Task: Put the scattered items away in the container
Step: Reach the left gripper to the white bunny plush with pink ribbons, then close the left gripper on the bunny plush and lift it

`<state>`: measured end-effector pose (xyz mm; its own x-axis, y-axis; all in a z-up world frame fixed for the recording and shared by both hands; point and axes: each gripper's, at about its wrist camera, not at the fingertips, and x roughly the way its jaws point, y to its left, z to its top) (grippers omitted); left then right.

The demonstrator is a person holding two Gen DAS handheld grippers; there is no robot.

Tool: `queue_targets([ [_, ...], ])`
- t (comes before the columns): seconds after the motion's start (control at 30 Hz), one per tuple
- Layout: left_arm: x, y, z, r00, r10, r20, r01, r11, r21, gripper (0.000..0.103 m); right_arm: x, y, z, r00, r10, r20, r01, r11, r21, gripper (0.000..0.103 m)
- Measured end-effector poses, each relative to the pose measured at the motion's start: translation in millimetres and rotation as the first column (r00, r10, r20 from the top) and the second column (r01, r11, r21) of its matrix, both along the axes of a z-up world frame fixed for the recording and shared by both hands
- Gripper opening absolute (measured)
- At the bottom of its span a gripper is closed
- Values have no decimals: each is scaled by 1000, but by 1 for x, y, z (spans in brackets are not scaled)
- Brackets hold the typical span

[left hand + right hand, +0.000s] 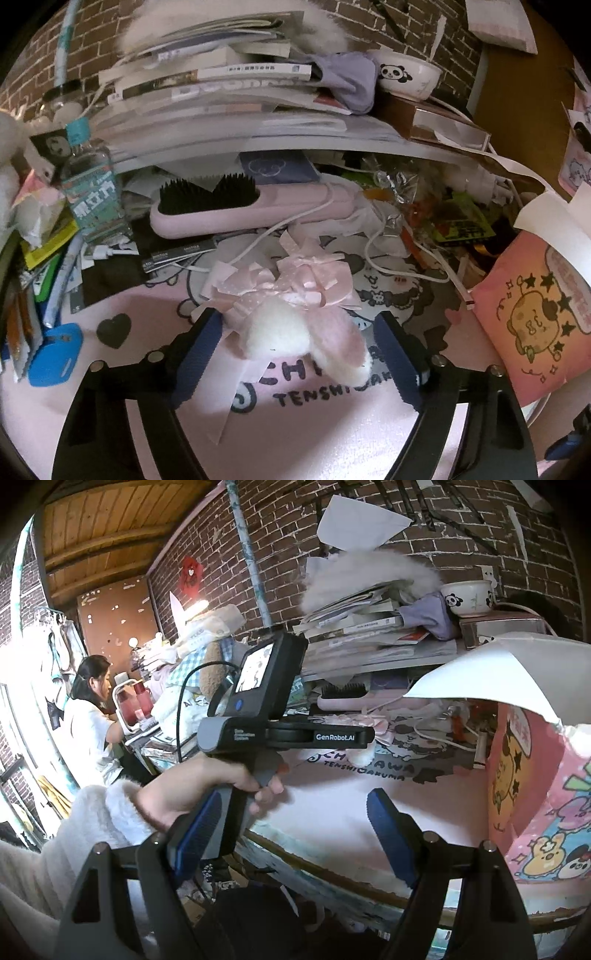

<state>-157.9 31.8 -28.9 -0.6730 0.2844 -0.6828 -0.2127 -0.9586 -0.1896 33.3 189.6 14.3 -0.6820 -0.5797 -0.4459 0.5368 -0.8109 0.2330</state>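
Cluttered pink tabletop (314,424) carries a fluffy bow hair clip (295,314). Left gripper (295,354) straddles it, spread wide. Right gripper (291,834) hangs released off the edge.

The fluffy hair clip (317,332) is pale pink with a white pom-pom, and its satin bow (291,280) is pink with tiny white dots, lying on a pink tabletop mat (314,435) printed with grey-and-white cartoon figures, a black heart and dark lettering. Behind it are a pastel pink hairbrush (236,212) with black bristles, a clear bottle (94,192) with a teal label and cap, and a white bowl (408,75) bearing black-and-white pandas against a brown brick wall (399,29) with white mortar lines. The left tool (299,354) has navy-blue pads on black arms, and the pink paper bag (532,314) shows a yellow cartoon creature with black stars.
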Motion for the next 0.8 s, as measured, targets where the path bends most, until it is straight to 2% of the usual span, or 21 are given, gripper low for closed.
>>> queue_targets([
  [0.17,-2,-4,-6,1000,1,16,-1,1000,18,66,0,1,0,1000,0,1,0,1000,-2,79],
  [0.43,0,-4,-8,1000,-8,8,8,1000,15,54,-1,3,-1,1000,-4,7,4,1000,-12,79],
  [0.6,2,-3,-6,1000,-17,-1,17,1000,22,41,-1,4,-1,1000,-7,6,7,1000,-16,79],
  [0.73,5,-5,-2,1000,-12,-14,12,1000,29,27,-1,4,-1,1000,-10,7,10,1000,-20,79],
  [0.8,5,-7,0,1000,-14,-10,14,999,34,26,-2,5,-1,1000,-9,7,9,1000,-20,79],
])
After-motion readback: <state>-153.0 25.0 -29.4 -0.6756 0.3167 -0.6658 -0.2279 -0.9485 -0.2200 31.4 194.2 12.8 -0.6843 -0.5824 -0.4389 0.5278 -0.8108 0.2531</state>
